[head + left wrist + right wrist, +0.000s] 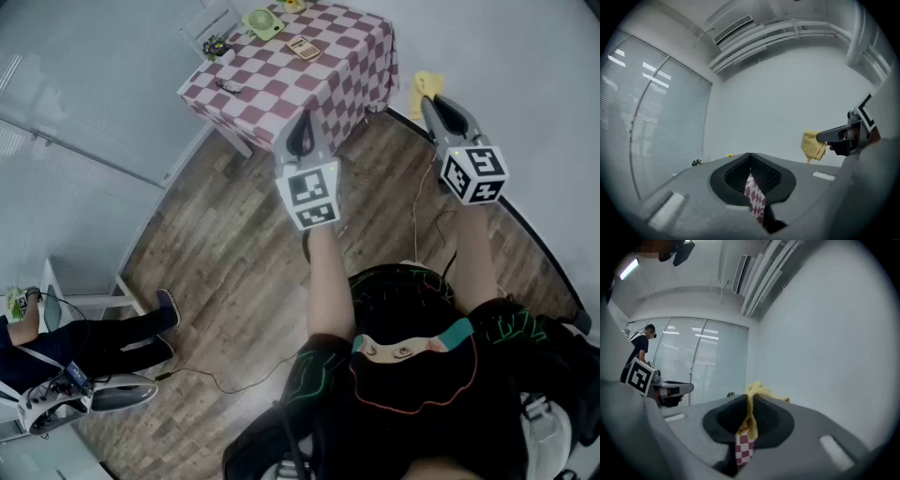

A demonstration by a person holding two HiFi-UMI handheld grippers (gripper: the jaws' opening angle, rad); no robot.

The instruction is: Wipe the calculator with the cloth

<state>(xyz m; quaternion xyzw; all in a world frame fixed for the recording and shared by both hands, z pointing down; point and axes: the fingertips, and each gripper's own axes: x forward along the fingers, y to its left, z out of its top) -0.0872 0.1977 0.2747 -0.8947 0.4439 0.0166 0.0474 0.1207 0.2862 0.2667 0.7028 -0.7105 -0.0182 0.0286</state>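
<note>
Your right gripper (434, 101) is clamped on the soft, crumpled yellow cloth (423, 84). Your left gripper (302, 122) is clenched and empty. The flat rectangular calculator (303, 48) lies on the checkered tablecloth (272, 89).

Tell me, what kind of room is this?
Probably an office or workroom, not a home. It has a glass wall with blinds, a long air vent in the ceiling, and a wooden floor.
</note>
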